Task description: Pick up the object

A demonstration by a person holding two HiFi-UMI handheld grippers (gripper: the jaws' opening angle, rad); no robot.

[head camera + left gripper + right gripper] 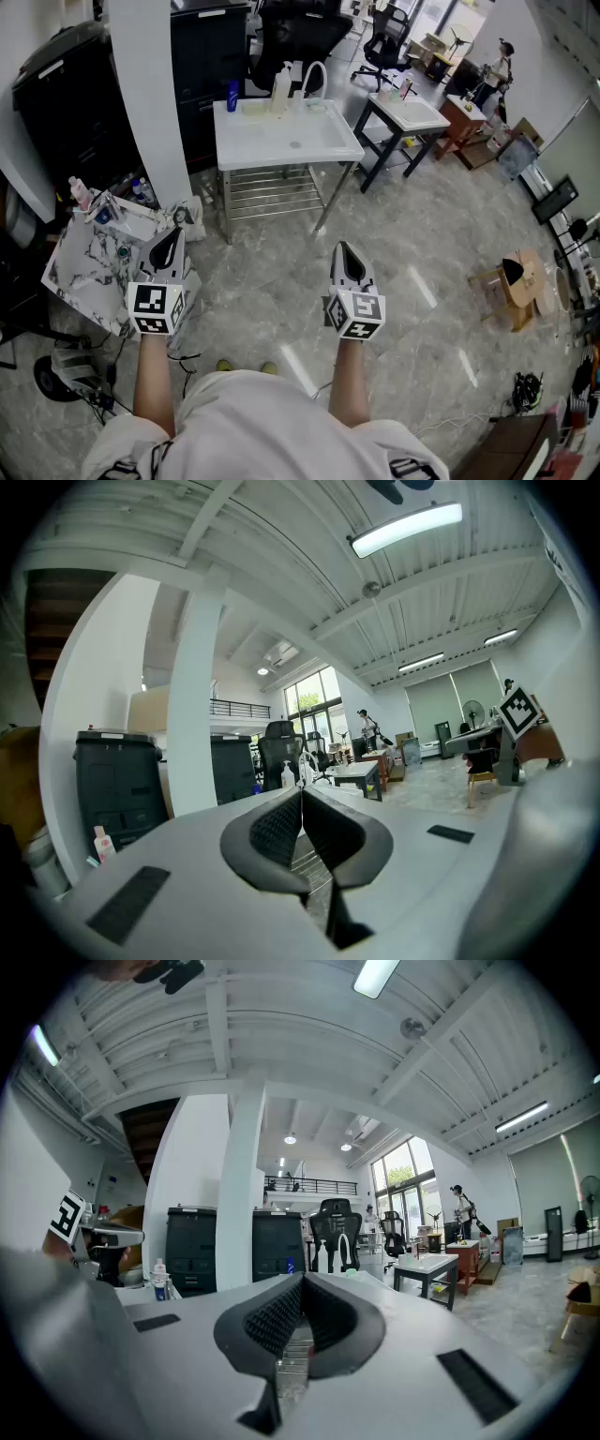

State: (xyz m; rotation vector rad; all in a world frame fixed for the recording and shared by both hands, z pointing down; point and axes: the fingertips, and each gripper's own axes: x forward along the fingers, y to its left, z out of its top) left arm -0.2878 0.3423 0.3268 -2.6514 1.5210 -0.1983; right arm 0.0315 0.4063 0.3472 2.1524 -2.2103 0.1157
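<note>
A white sink table (281, 141) stands ahead of me across the marble floor. On its far edge are a blue bottle (232, 96), a white pump bottle (280, 87) and a curved tap (314, 80). My left gripper (172, 239) and right gripper (345, 251) hover side by side over the floor, well short of the table. Both have their jaws pressed together with nothing between them. The left gripper view shows its gripper (301, 796) aimed at the pump bottle (287, 775). The right gripper (302, 1285) also points at the table from its own view.
A white pillar (150, 103) and black cabinets (66, 94) rise at the left. A marble side table (89, 267) with small bottles sits by my left gripper. Further off are an office chair (295, 37), a second table (408, 114), a wooden stool (514, 281) and a person (497, 58).
</note>
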